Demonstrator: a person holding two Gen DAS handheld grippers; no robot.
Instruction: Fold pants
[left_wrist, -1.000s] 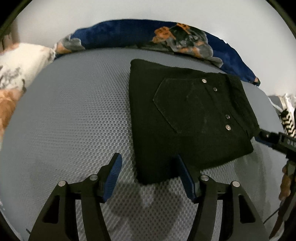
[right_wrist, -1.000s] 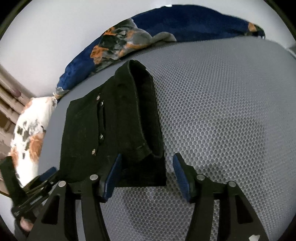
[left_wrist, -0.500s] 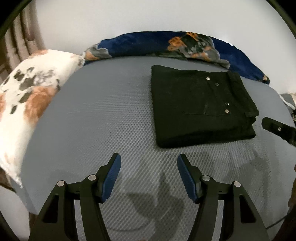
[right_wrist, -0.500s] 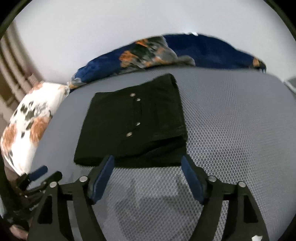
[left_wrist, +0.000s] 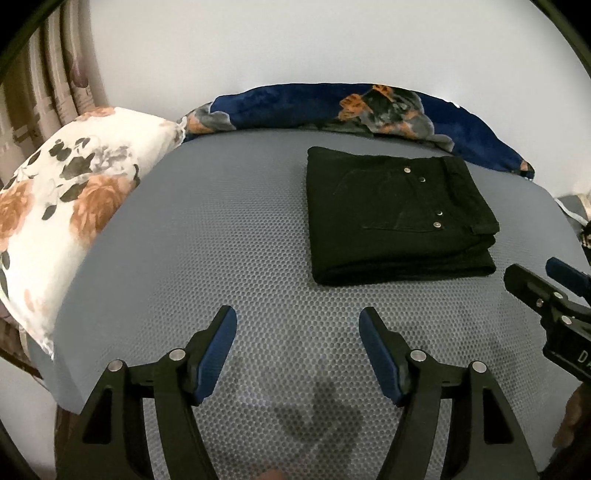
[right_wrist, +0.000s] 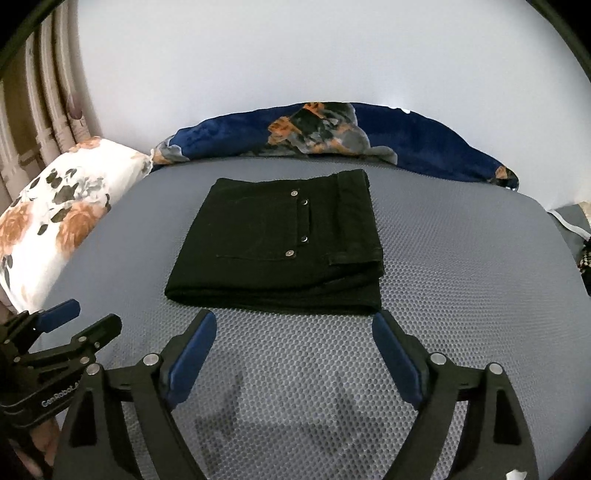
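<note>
Black pants (right_wrist: 280, 247) lie folded in a neat rectangle on the grey honeycomb-mesh bed (right_wrist: 461, 266), rivets up. Both grippers hover short of it, fingers spread and empty — left gripper (left_wrist: 298, 341), right gripper (right_wrist: 293, 341). Lettering "GenRobo" shows on the left gripper's body, its end cut off.

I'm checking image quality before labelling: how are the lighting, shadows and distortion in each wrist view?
Left wrist view: even, soft light; fisheye bends the grey mattress; faint shadows fall beneath the open left gripper; the black pants lose fabric detail. Right wrist view: same curvature, dark corners, blotchy shadows below the open right gripper.
</note>
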